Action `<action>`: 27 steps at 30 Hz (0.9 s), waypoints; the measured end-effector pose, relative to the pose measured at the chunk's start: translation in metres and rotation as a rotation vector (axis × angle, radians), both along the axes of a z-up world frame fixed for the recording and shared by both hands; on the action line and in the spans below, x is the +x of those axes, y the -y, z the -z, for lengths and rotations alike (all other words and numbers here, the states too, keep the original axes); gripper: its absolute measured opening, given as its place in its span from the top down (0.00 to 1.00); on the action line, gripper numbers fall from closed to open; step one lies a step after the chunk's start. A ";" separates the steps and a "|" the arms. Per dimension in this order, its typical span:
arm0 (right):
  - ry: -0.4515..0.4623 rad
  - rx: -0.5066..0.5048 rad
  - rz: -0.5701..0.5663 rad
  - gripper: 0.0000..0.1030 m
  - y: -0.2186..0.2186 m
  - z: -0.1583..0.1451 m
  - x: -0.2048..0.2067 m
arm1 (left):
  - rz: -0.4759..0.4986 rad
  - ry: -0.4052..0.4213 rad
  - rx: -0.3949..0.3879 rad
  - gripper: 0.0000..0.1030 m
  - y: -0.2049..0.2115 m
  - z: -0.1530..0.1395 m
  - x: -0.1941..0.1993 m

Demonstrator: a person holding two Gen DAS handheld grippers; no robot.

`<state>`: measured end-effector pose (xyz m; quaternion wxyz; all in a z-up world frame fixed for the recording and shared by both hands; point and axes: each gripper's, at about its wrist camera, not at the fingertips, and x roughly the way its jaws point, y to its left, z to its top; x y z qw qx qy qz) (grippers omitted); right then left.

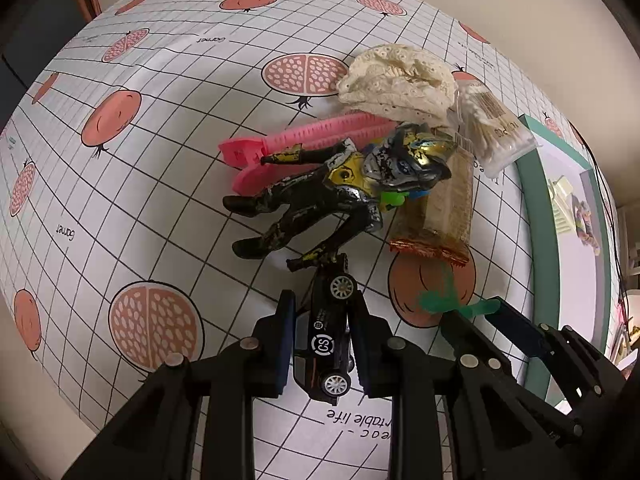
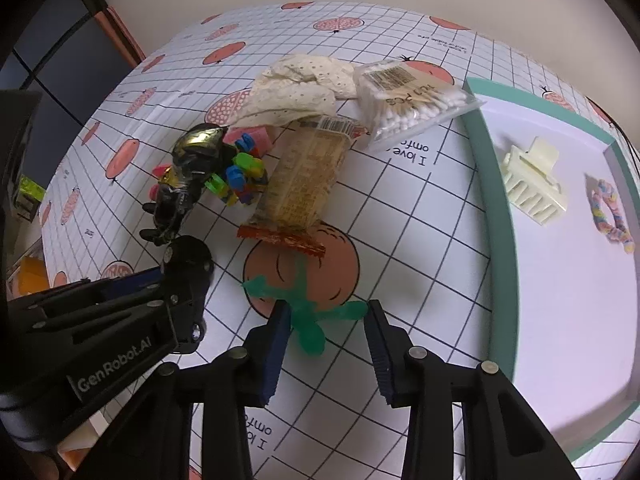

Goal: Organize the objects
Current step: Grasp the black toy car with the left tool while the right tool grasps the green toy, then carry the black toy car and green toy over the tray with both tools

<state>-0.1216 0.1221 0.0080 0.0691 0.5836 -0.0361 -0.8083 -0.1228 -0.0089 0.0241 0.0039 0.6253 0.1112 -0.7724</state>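
Toy car sits clamped lengthwise in the left gripper jaws above the table; green sticky figure lies between the right gripper jaws, apart, tray rightward.

My left gripper around the toy car, action figure just beyond it, snack packet to its right, my right gripper astride the gummy lizard, tray farther right holding a hair claw.
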 end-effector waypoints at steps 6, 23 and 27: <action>-0.012 -0.013 0.021 0.61 -0.009 -0.007 0.002 | 0.000 -0.001 0.000 0.73 -0.002 -0.004 0.006; -0.054 -0.015 0.038 0.61 -0.023 -0.025 0.013 | 0.009 -0.030 -0.008 0.73 -0.014 -0.023 0.028; -0.057 -0.014 0.046 0.61 -0.031 -0.027 0.015 | 0.016 -0.034 -0.009 0.73 -0.018 -0.026 0.032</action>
